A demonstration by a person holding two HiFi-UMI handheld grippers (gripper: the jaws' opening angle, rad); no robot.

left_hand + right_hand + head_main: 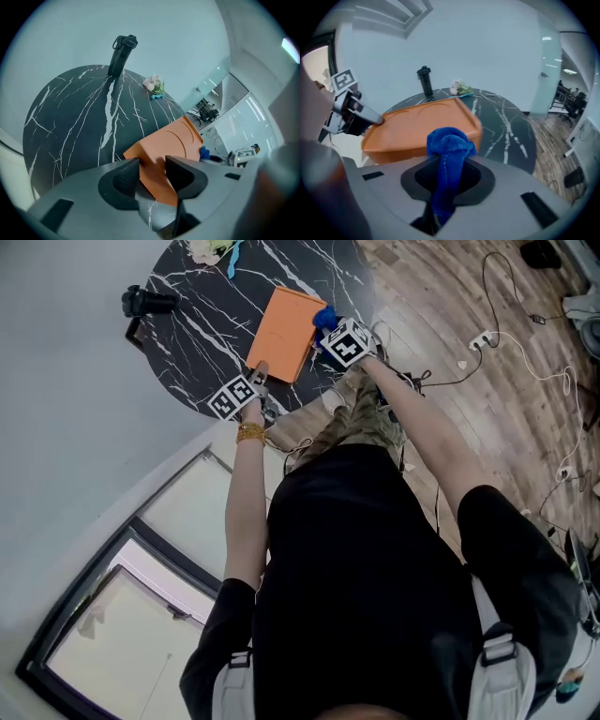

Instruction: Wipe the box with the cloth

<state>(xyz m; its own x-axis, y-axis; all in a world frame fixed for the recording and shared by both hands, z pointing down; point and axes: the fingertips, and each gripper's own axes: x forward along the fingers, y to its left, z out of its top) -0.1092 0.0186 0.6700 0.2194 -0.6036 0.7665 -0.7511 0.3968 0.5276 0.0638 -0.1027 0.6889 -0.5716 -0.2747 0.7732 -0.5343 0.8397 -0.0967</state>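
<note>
An orange flat box point(286, 332) lies on the round black marble table point(197, 324). My left gripper point(260, 371) is at the box's near left corner. In the left gripper view that corner of the box point(173, 145) fills the gap between the jaws of the left gripper point(153, 166), which are shut on it. My right gripper point(326, 326) is at the box's right edge, shut on a bunched blue cloth point(324, 317). In the right gripper view the cloth point(449, 143) sticks out of the right gripper point(447, 164) just in front of the box point(417, 124).
A black bottle point(145, 303) stands at the table's far left edge. A small bunch of flowers point(208, 249) lies at the far side. Cables and a power strip point(481, 338) lie on the wooden floor to the right. A glass partition runs along the left.
</note>
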